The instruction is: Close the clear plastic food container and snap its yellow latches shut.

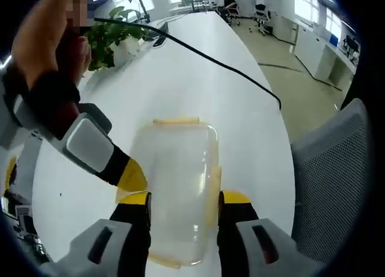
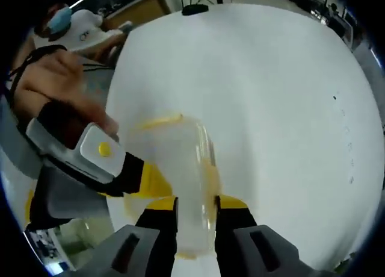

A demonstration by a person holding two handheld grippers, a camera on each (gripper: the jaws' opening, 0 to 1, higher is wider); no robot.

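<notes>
Clear lidded container (image 1: 180,186) with yellow latches (image 1: 176,120) on white table (image 1: 198,84), between both grippers' parted jaws.

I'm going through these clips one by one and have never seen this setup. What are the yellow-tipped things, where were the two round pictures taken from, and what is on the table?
No robot here: a person holds a two-jaw tool in each hand, and a fisheye camera rides on each, looking along its jaws. In the left gripper view, the left gripper rises from the bottom, its jaws on either side of a clear container with yellow latches, lying on a white table. The right gripper reaches in from the left edge, its tip at the container's side. The right gripper view shows the same container between its own jaws. Whether either gripper is squeezing it, I cannot tell. A potted plant and a black cable lie farther back.
</notes>
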